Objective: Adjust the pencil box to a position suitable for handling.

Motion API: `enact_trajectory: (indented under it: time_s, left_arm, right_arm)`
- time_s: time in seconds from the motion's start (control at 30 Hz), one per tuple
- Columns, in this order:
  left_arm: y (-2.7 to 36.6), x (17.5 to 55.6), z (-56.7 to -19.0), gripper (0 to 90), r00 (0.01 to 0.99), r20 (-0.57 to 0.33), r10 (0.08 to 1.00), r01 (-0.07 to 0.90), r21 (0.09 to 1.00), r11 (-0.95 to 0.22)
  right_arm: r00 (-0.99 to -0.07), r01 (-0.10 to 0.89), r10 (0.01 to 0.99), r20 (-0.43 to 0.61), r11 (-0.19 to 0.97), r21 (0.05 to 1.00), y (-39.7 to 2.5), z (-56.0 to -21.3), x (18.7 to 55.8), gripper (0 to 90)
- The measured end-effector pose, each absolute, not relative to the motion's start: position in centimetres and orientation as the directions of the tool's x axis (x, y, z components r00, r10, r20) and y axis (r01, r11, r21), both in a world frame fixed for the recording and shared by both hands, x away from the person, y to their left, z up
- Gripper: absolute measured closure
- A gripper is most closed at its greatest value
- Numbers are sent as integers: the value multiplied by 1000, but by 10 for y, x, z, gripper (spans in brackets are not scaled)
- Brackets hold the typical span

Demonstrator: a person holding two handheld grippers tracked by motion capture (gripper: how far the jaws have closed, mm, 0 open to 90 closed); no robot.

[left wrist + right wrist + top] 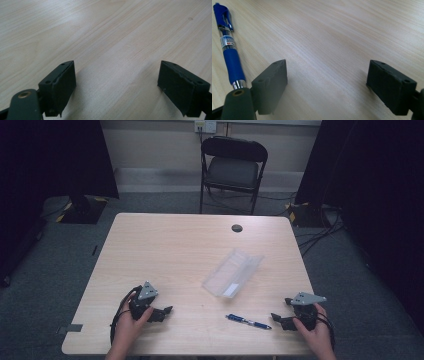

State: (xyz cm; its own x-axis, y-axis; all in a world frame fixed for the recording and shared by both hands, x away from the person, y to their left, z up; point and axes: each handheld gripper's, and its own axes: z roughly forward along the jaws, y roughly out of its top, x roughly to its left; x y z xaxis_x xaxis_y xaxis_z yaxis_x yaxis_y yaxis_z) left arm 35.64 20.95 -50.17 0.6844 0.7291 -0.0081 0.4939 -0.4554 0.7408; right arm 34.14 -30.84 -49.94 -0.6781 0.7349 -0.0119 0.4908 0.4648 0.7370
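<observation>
The right hand-held gripper rests low at the near right part of the table, its jaws spread wide with nothing but bare wood between them, as the right gripper view shows. Just beside its left-hand jaw in that view lies a blue pen; from the high view the pen sits flat on the table, just left of this gripper's jaw tips and apart from them. The pen has a dark blue grip sleeve, a clear barrel section with a small printed label, a blue clip at the far end and a bright metal cone at the tip nearest the jaw.

The left hand-held gripper is held at the near left of the table, well apart from the pen, its jaws likewise standing open over empty wood in the left gripper view.

Beyond the pen, nearer the table's middle, lies a clear plastic case, set at a slant. A folding chair stands behind the far edge.
</observation>
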Motion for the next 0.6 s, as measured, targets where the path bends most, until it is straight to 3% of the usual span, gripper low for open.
enact_trajectory:
  time_s: [0.6]
  left_arm:
    - [209, 357, -502, 137, 686, -11, 727, 495, 740, -456]
  right_arm:
    - [-677, 491, 736, -10, 462, 738, -308, -500, 340, 157]
